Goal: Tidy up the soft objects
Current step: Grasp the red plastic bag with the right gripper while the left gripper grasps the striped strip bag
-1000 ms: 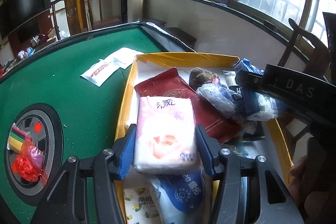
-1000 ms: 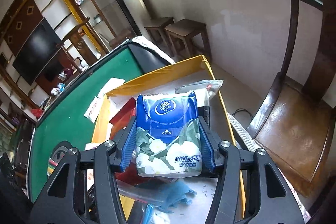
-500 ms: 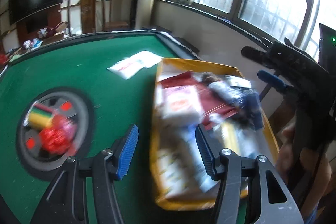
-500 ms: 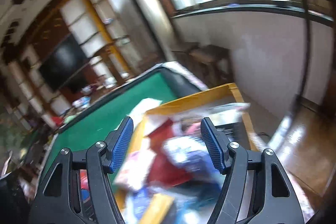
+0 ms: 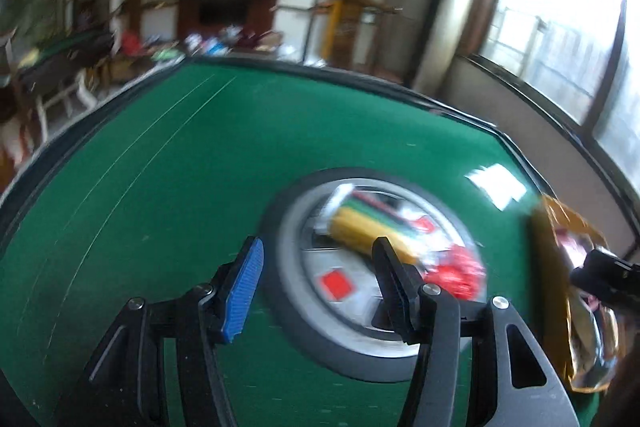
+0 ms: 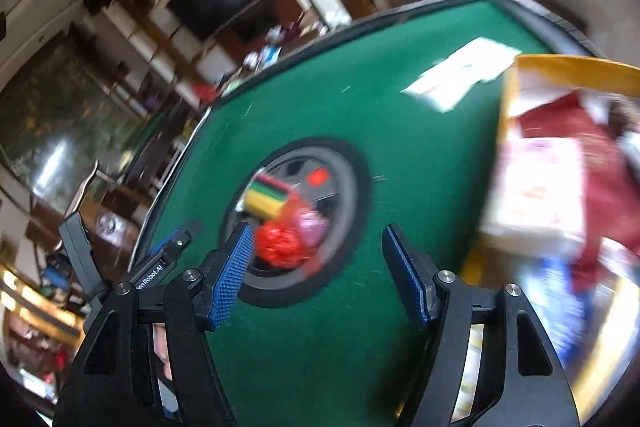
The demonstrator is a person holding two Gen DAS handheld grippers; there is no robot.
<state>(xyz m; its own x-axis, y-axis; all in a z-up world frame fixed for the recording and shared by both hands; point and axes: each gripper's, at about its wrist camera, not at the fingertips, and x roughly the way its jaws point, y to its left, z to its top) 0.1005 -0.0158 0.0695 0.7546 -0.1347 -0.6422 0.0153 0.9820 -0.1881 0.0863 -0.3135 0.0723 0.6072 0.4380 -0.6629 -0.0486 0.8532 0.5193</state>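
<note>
Both views are motion-blurred. My left gripper point(image 5: 318, 279) is open and empty above the green table point(image 5: 180, 167), just left of the round grey hub point(image 5: 304, 307). On the hub lie a yellow striped sponge pack point(image 5: 368, 227) and a red mesh bundle point(image 5: 460, 273). My right gripper point(image 6: 318, 267) is open and empty, facing the same hub point(image 6: 344, 187), sponge pack point(image 6: 266, 197) and red bundle point(image 6: 280, 245). The yellow tray point(image 6: 580, 69) at the right holds a pink tissue pack point(image 6: 536, 191), a red packet point(image 6: 560, 119) and other soft packs.
White paper packets point(image 6: 460, 75) lie on the felt beside the tray; they also show in the left wrist view point(image 5: 498, 183). The tray's edge point(image 5: 548, 267) and the other gripper point(image 5: 608, 277) show at the right. A TV and shelves stand behind the table.
Both grippers let go of their tissue packs into the tray, opened, and swung left towards the hub at the table's centre.
</note>
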